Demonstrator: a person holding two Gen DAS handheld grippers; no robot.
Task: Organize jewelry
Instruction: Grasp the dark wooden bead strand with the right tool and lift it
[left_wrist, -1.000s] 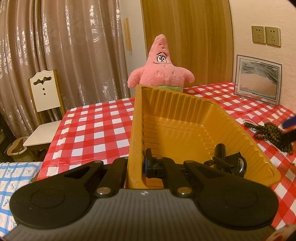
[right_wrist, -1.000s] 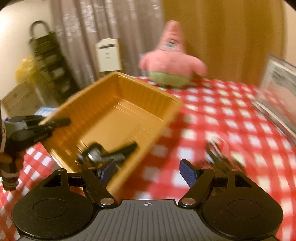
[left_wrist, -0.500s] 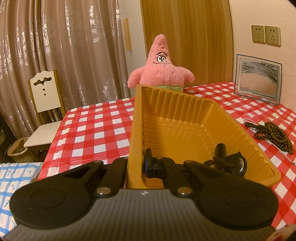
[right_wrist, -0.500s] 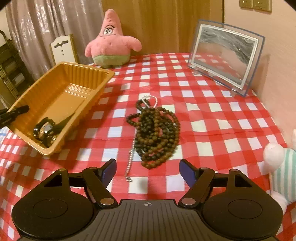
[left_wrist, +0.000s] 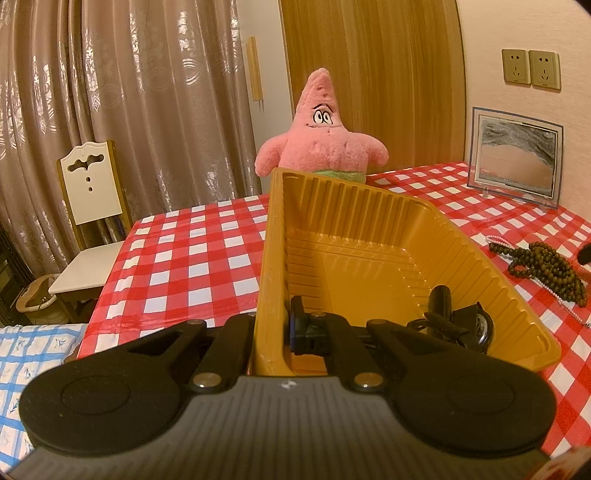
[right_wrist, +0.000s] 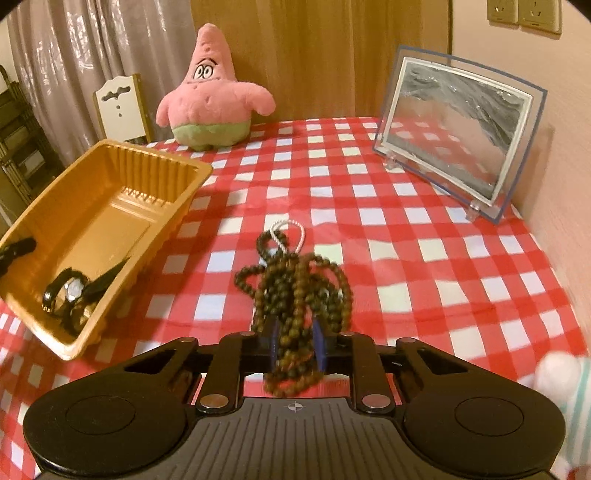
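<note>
Brown wooden-bead strands (right_wrist: 295, 291) are pinched by the right gripper (right_wrist: 295, 347), needing carriage toward ten o'clock into the ribbed orange plastic tray (right_wrist: 48, 332), whose wall is clamped by the left gripper (left_wrist: 271, 332).

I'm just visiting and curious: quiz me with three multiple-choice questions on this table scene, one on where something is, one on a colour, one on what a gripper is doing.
1. Where is the watch?
A. inside the tray
B. beside the picture frame
C. on the chair

2. What colour is the tray?
A. blue
B. orange-yellow
C. white

3. What is the right gripper doing?
A. open over bare cloth
B. shut on the brown bead necklace
C. holding the plush toy

Answers: 1 A, it lies at the tray's near end. 2 B, both views show that colour. 3 B, the brown bead necklace sits between its closed fingers.
</note>
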